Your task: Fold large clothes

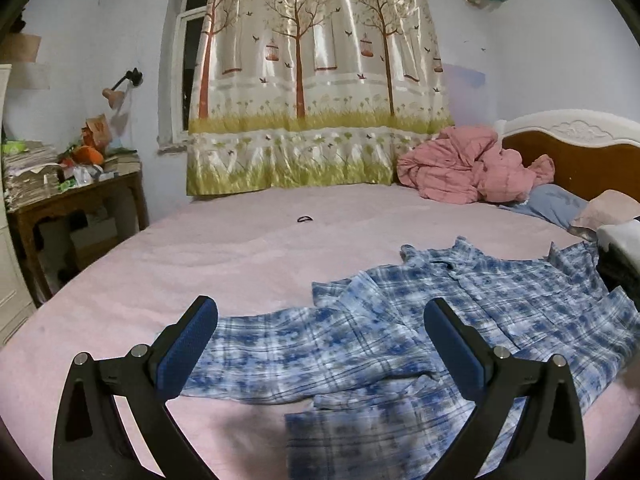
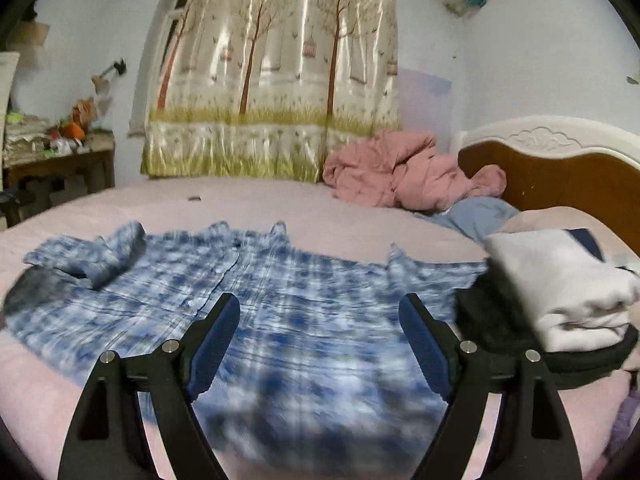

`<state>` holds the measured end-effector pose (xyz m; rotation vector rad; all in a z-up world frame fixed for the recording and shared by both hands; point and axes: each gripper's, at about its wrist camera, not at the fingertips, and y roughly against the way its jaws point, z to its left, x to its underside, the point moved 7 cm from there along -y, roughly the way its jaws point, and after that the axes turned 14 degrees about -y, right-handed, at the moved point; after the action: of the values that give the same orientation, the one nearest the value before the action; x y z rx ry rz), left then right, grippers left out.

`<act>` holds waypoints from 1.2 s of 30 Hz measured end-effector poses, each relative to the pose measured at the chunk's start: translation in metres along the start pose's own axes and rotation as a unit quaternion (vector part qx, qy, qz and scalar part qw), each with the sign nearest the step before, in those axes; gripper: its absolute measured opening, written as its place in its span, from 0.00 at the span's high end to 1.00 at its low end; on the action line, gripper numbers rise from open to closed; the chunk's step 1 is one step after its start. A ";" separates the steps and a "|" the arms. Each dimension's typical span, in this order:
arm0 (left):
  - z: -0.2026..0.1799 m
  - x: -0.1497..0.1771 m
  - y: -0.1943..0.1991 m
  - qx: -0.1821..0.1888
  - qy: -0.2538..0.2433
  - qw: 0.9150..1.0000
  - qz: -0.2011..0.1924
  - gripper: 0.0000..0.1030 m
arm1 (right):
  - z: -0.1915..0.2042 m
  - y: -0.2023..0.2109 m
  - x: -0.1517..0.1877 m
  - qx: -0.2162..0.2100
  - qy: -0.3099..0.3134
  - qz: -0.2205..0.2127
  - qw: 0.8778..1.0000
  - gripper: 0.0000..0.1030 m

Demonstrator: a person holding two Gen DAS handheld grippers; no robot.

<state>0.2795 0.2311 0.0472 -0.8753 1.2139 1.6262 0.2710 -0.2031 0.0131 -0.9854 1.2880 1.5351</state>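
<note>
1. Plaid shirt [image 1: 472, 320], blue and white, lies spread front-up on the pink bed sheet [image 1: 200, 248], its button placket running away from the cameras toward the collar.
2. One sleeve [image 1: 288, 344] is folded across the lower body in the left wrist view, reaching out toward the left over the sheet.
3. In the right wrist view the shirt [image 2: 280, 304] is blurred; a sleeve end [image 2: 100, 256] lies bunched at its far left.
4. Left hand-held gripper [image 1: 320, 312] has its jaws spread wide above the shirt, with nothing pinched between the blue pads [image 1: 188, 352]; only fabric lying on the bed shows in the gap.
5. Right hand-held gripper [image 2: 320, 304] also stands wide apart over the middle of the shirt, gripping nothing.
6. Just right of the shirt sits a stack of folded clothes [image 2: 560, 280], a white piece on top of a black one.
7. A crumpled pink quilt [image 1: 464, 168] is heaped at the far side of the bed by the headboard [image 1: 580, 148], with a blue pillow [image 1: 556, 200] beside it.
8. A small dark hair tie [image 1: 305, 219] lies alone on the sheet, well apart from the shirt.
9. Behind the bed hangs a tree-print curtain [image 1: 312, 80]; a cluttered wooden bench [image 1: 76, 196] stands at the left.
</note>
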 end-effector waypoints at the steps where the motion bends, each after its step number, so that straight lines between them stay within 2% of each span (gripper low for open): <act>1: 0.003 0.001 0.000 -0.003 0.005 1.000 0.001 0.01 | -0.012 0.013 -0.003 0.011 -0.002 -0.009 1.000 0.19; 5: 0.016 0.007 -0.009 -0.010 0.033 0.999 0.016 0.00 | -0.044 0.036 -0.006 0.052 -0.011 -0.023 0.998 0.19; 10: 0.037 0.028 -0.030 -0.040 0.062 0.996 0.057 0.01 | -0.069 0.025 0.007 0.078 -0.044 0.011 0.996 0.19; 12: 0.041 0.039 -0.036 -0.053 0.071 0.992 0.091 0.01 | -0.068 0.020 0.012 0.074 -0.047 0.020 0.996 0.19; 15: 0.033 0.038 -0.027 -0.032 0.061 0.995 0.069 0.01 | -0.061 0.019 0.017 0.072 -0.030 0.013 0.997 0.19; 20: 0.027 0.037 -0.026 -0.042 0.019 0.997 0.064 0.01 | -0.042 0.008 0.024 0.056 -0.023 0.024 0.998 0.19; 24: 0.033 0.046 -0.039 -0.048 0.022 0.995 0.086 0.01 | -0.032 0.003 0.023 0.042 -0.018 0.026 0.999 0.19; 27: 0.045 0.057 -0.052 -0.037 0.054 0.992 0.109 0.01 | -0.029 -0.003 0.022 0.046 -0.005 0.025 0.999 0.19; 30: 0.063 0.079 -0.070 -0.023 0.114 0.983 0.145 0.01 | -0.026 -0.013 0.023 0.041 -0.002 0.034 0.999 0.19; 32: 0.075 0.100 -0.086 -0.003 0.159 0.970 0.183 0.00 | -0.025 -0.017 0.024 0.039 0.001 0.038 0.999 0.19; 33: 0.083 0.113 -0.095 -0.010 0.183 0.960 0.209 0.01 | -0.023 -0.019 0.025 0.039 0.003 0.040 0.998 0.19; 35: 0.109 0.138 -0.105 -0.042 0.238 0.941 0.237 0.01 | -0.022 -0.020 0.027 0.039 0.006 0.041 0.998 0.19; 36: 0.125 0.152 -0.108 -0.063 0.272 0.927 0.251 0.01 | -0.022 -0.020 0.028 0.039 0.006 0.042 0.998 0.19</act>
<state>0.3255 0.4005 -0.0923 -1.2200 1.8502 1.9466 0.2823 -0.2200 -0.0226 -0.9038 1.4027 1.5317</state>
